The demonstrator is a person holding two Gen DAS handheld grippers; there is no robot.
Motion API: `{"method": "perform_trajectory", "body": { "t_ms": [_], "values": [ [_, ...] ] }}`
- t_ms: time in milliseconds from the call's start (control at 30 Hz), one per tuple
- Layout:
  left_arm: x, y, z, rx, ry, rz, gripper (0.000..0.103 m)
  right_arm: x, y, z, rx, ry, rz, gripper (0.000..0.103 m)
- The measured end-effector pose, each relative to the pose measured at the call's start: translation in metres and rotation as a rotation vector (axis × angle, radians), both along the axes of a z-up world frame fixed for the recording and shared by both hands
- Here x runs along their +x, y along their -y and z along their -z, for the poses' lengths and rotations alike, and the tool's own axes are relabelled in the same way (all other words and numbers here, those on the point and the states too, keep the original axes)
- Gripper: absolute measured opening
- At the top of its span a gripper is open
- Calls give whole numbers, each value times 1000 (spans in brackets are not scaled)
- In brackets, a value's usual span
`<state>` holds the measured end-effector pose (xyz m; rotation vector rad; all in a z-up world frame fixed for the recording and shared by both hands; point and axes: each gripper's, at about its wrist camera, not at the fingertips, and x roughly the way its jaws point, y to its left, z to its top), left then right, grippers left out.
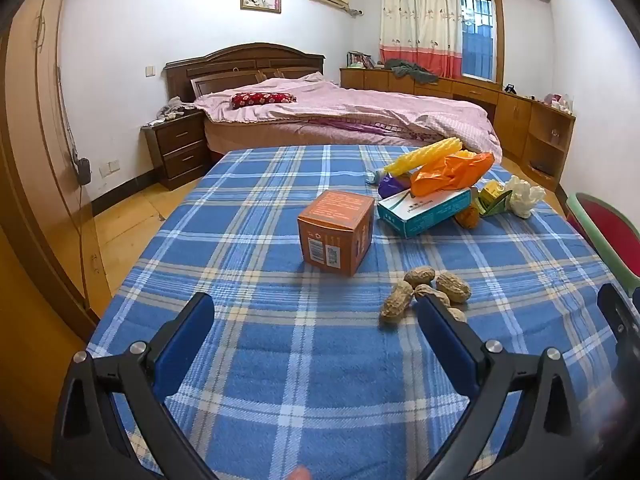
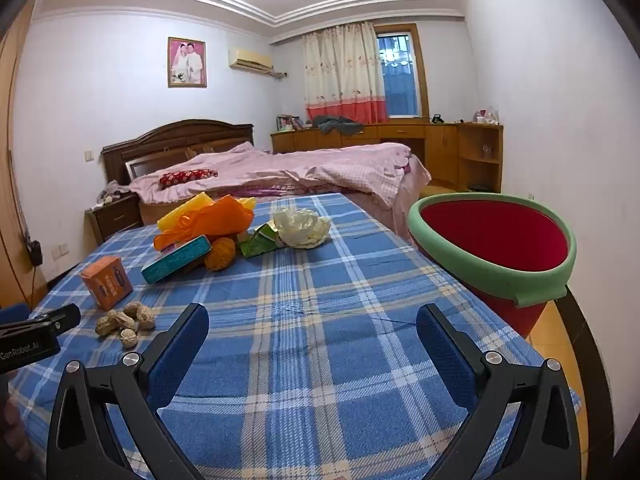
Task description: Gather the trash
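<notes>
On the surface (image 1: 248, 208), covered by a blue plaid cloth, trash lies in two groups: peanut shells (image 1: 424, 290) near the front, and an orange box (image 1: 336, 236), a teal carton (image 1: 424, 210), an orange plastic bag (image 1: 452, 174) and crumpled white paper (image 2: 302, 227) farther back. At the right edge stands a red bin (image 2: 496, 240) with a green rim. Left gripper (image 1: 316, 320) and right gripper (image 2: 312, 328) both stand wide apart, holding nothing. Behind are a bed (image 2: 280, 168), a curtain (image 2: 344, 72) and wooden cabinets (image 2: 460, 148).

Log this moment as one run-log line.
left gripper: open, empty | right gripper: open, empty | peanuts: uncollected | bin: table's right
</notes>
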<state>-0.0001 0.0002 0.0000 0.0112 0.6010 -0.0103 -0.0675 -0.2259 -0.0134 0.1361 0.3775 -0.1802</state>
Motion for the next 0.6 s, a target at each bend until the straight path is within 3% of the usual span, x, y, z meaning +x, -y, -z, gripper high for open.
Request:
{"method": "perform_trajectory", "body": {
  "t_ms": [600],
  "values": [
    [0, 0, 0, 4, -6, 0, 101, 0, 0, 0, 8, 1, -3, 103]
  ]
}}
